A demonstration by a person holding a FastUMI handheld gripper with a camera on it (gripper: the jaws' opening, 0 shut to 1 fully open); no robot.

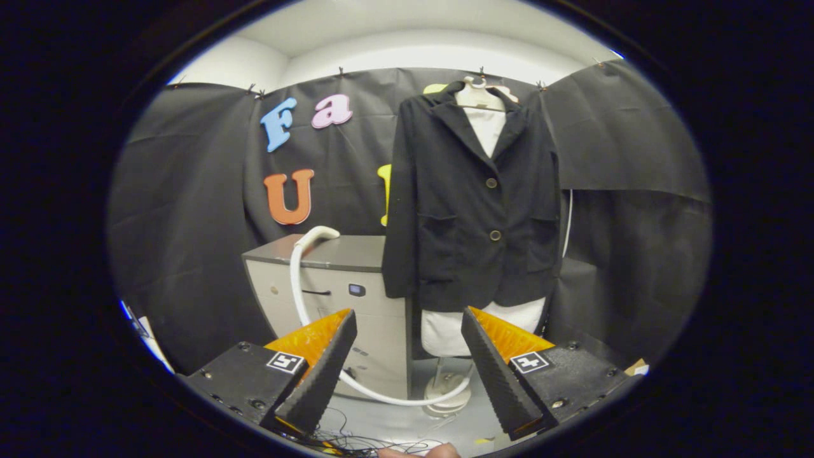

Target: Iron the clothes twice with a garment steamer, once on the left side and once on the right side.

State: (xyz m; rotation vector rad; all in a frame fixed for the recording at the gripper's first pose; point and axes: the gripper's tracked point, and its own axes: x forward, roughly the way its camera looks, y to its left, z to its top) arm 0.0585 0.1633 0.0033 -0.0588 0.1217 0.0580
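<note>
Starting at the left, the grey cabinet [331,280] stands against the booth wall with the steamer's white hose [299,280] arching over its top and looping down across the floor toward the round stand base [447,394]; the steamer head itself I cannot make out, so where to grasp it is uncertain. Nearer, the gripper [407,362] hangs with its two ridged fingers spread wide apart and nothing between them, so no ironing pass looks begun. Beyond the fingers and slightly right of the cabinet, the black jacket [474,197] hangs buttoned on a white dress form [483,327], well apart from the fingertips. As I judge it, the main risk is the hose: it trails just in front of the base, and a pull on it could drag against the stand and tip the form, or snag the loose thin wires [343,439] lying beneath the fingers. A careless reach might also brush the jacket off its hanger.
</note>
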